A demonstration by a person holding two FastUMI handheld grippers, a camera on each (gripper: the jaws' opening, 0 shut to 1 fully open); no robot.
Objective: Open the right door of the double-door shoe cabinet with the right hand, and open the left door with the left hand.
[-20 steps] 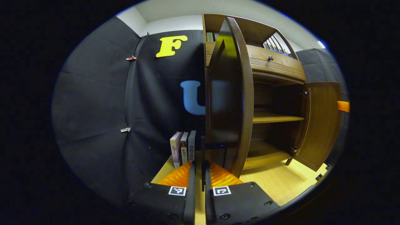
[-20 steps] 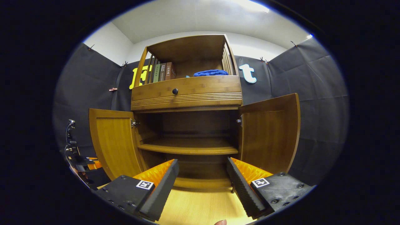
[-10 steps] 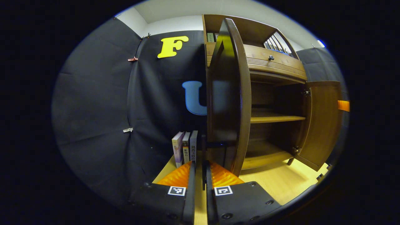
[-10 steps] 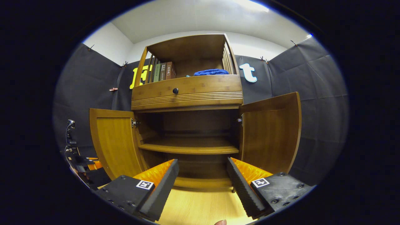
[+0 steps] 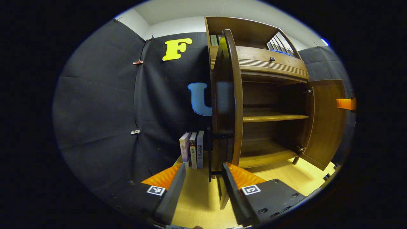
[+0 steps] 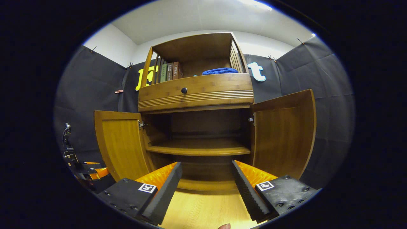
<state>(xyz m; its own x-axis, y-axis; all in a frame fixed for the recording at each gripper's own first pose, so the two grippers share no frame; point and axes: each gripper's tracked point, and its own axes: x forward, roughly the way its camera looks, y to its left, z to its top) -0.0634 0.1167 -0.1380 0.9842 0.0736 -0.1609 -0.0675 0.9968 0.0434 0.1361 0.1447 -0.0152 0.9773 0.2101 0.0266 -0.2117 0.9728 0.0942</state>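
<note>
On the pale wood floor (image 6: 203, 213) stands the shoe cabinet (image 6: 195, 92), both doors swung wide; left gripper (image 5: 203, 178) and right gripper (image 6: 206, 178) jaws apart, holding nothing.

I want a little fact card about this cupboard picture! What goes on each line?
cabinet: wooden shoe cabinet, drawer above two doors
left door: open
right door: open
inside: bare shelf
top shelf: books, blue cloth
beside cabinet: three books standing
left tool: open, at the left door's edge, not gripping
right tool: open, holding nothing, facing the cabinet
</note>
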